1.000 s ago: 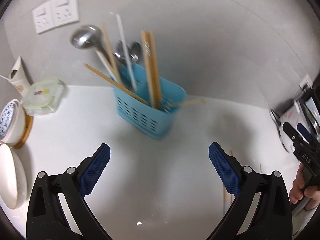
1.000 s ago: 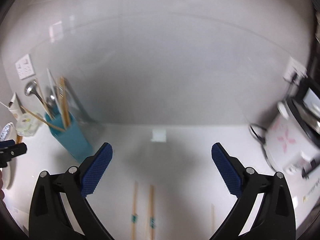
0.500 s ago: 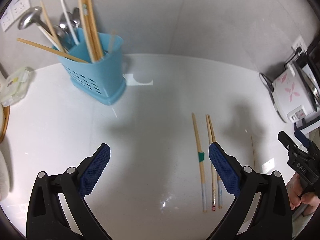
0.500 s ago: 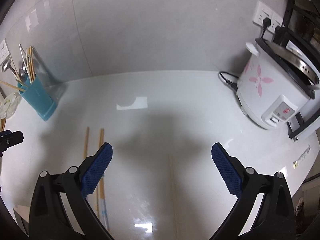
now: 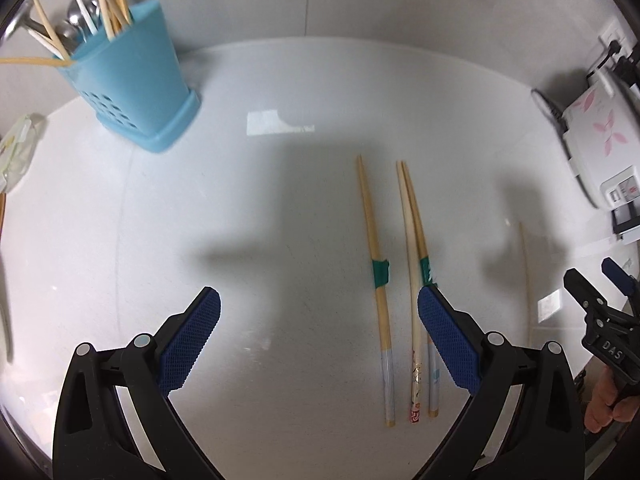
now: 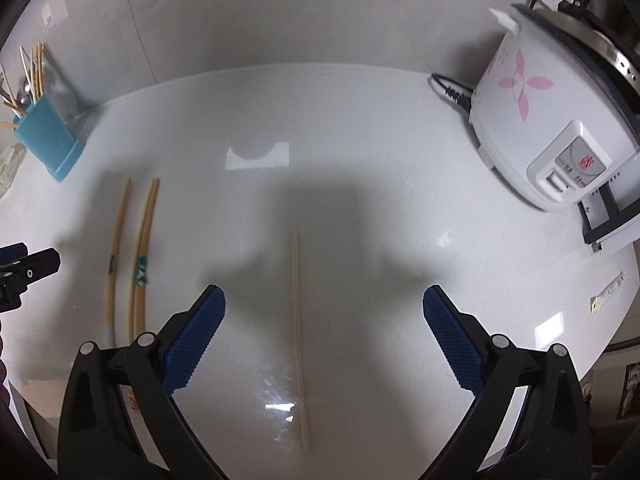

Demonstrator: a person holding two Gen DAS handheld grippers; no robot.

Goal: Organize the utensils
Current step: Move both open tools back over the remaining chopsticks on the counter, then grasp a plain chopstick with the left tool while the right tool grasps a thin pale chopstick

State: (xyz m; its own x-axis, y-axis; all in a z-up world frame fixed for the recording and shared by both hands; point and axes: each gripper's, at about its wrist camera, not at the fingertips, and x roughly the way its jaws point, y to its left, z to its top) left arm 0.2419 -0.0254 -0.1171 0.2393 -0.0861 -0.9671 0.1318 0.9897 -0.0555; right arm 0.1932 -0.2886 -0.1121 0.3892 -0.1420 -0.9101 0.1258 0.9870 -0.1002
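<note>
Both grippers hover spread wide and empty: the left gripper at lower centre, with three chopsticks on the white counter near its right fingertip, and the right gripper straddling a lone chopstick. The blue utensil holder stands upper left.

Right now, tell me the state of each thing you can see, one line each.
Left gripper: open, empty, above the counter.
Right gripper: open, empty.
Blue plastic utensil holder: upright, holding chopsticks and spoons.
Green-banded wooden chopstick: lying flat, alone.
Two touching chopsticks: lying flat, side by side.
Plain thin wooden chopstick: lying flat between the right fingers.
White flowered rice cooker: upright, plugged in.
</note>
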